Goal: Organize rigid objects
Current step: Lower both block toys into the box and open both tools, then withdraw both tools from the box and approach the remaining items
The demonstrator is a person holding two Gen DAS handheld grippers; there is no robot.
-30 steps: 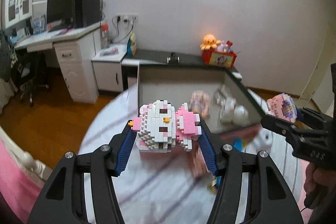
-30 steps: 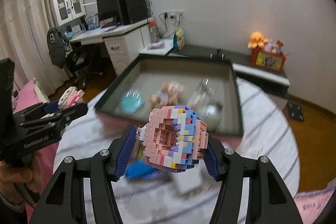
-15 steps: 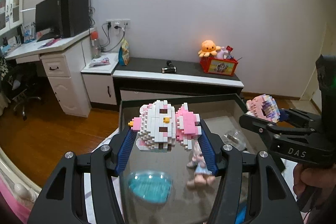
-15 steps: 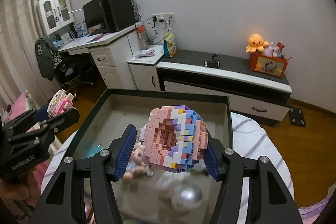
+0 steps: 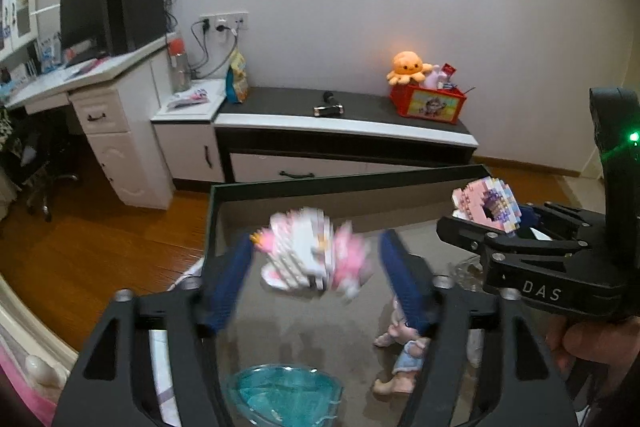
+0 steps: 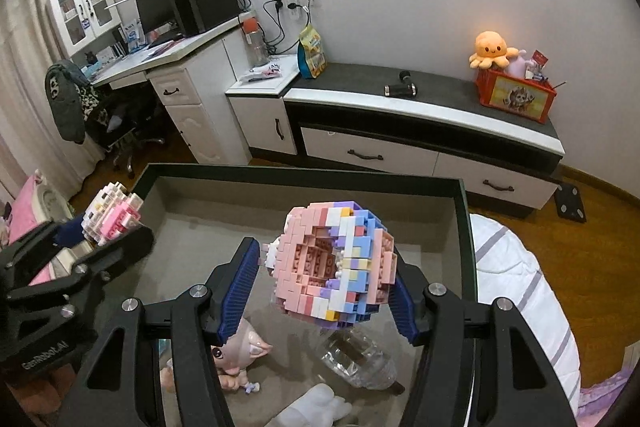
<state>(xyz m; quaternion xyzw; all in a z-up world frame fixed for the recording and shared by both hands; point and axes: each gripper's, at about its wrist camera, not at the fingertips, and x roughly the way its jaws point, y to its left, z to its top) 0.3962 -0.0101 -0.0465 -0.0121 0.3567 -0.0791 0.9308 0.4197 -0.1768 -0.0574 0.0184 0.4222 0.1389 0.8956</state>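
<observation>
My left gripper (image 5: 316,267) has opened over the dark-rimmed tray (image 5: 340,183); the pink and white brick cat (image 5: 312,259) is blurred and loose between the spread blue pads. It also shows in the right wrist view (image 6: 114,215). My right gripper (image 6: 326,287) is shut on the pastel brick donut (image 6: 336,267) and holds it above the tray (image 6: 304,175). That gripper and its donut (image 5: 486,207) appear at the right of the left wrist view.
In the tray lie a teal dish (image 5: 284,395), a small doll (image 5: 400,355), a clear glass piece (image 6: 356,359) and a white figure (image 6: 316,407). The tray sits on a striped cloth (image 6: 516,291). A low cabinet (image 6: 420,131) and a desk (image 6: 176,67) stand behind.
Both grippers moved forward over the tray. My left gripper opened and let go of the brick cat, which now drops. My right gripper keeps its hold on the donut.
</observation>
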